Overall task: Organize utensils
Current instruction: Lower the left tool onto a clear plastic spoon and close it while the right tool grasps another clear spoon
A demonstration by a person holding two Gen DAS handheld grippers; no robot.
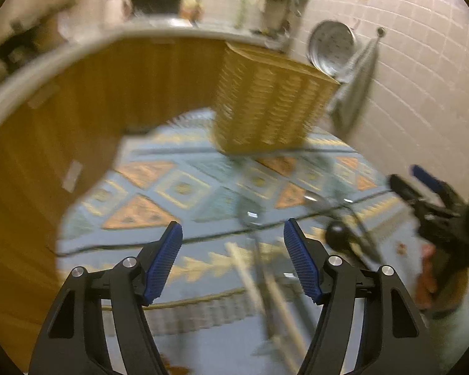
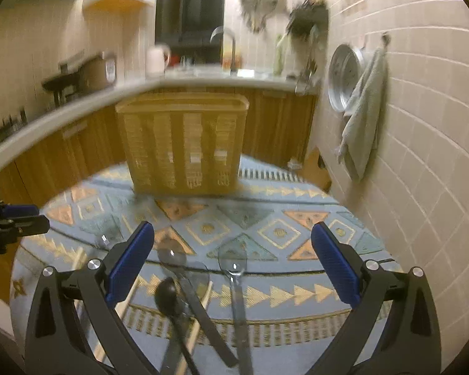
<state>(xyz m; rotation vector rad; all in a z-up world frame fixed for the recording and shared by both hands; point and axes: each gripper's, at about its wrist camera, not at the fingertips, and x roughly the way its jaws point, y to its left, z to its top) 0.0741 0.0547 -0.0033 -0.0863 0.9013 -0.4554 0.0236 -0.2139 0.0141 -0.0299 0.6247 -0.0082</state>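
Your left wrist view looks down-forward over the patterned desk point(image 1: 178, 187), tilted, blurred, with the wicker basket point(image 1: 265, 100) ahead-right. Your right wrist view faces the same basket point(image 2: 181, 143) squarely, low over the desk point(image 2: 265, 228). Both share basket, desk, tiled wall point(image 2: 422, 125).

This is looking like a home kitchen: a pale countertop point(image 2: 78, 106) is running over wooden cabinets point(image 2: 275, 125), with a sink tap point(image 2: 226, 39) and a kettle point(image 2: 156, 57) sitting on top. Tiled walls point(image 2: 422, 125) are carrying a hanging metal pan point(image 2: 342, 78) and a towel point(image 2: 364, 115), and a patterned tablecloth point(image 2: 265, 218) is covering the table.
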